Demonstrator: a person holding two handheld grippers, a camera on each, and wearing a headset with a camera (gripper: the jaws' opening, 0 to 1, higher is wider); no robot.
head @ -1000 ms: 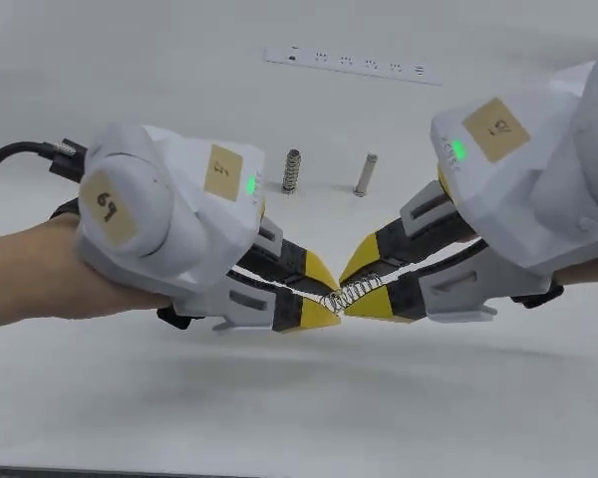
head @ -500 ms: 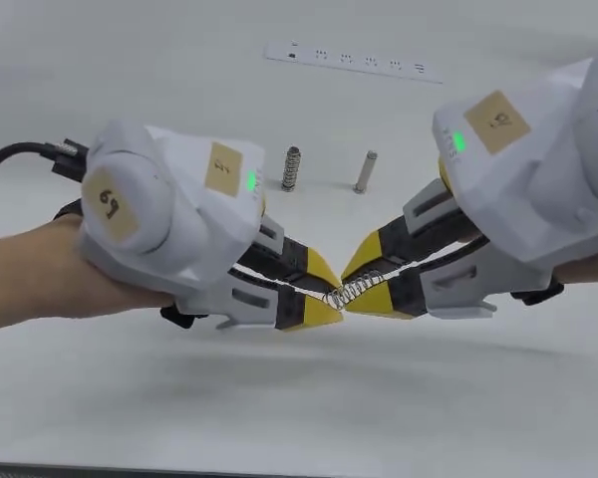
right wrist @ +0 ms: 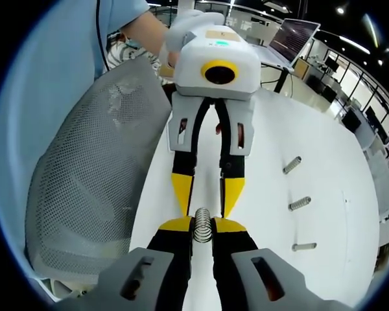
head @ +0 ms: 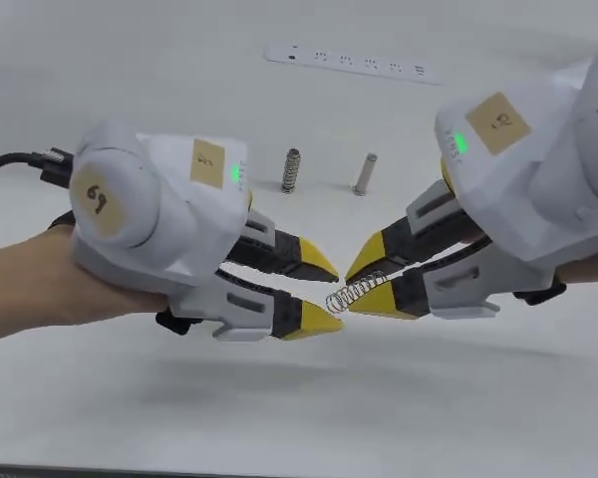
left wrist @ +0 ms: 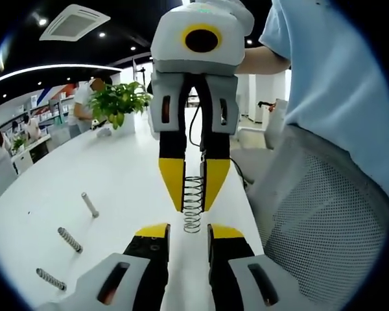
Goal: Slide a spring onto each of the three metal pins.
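Change: since half a second ago the left tongs [head: 337, 300] have parted and let go of the spring [left wrist: 192, 197].
Right tongs [right wrist: 203, 225]: closed on one end of the spring, held in the air above the surface [head: 279, 418].
Pins: the bare pin [head: 365, 173] stands beside a pin with spring [head: 292, 170].
Advice: bring the free end over the bare pin, keep the spring in line with it, then lower slowly.

The left hand-held gripper [head: 335, 300] and the right hand-held gripper [head: 351, 295] each have a bulky white moulded shell, black jaws tipped in yellow, a green light [head: 235, 174] and tan paper labels [head: 98, 202] with handwritten marks. A black cable [head: 10, 164] plugs into the left one at 9 o'clock in the head view. The person wears a light blue shirt [left wrist: 337, 97].
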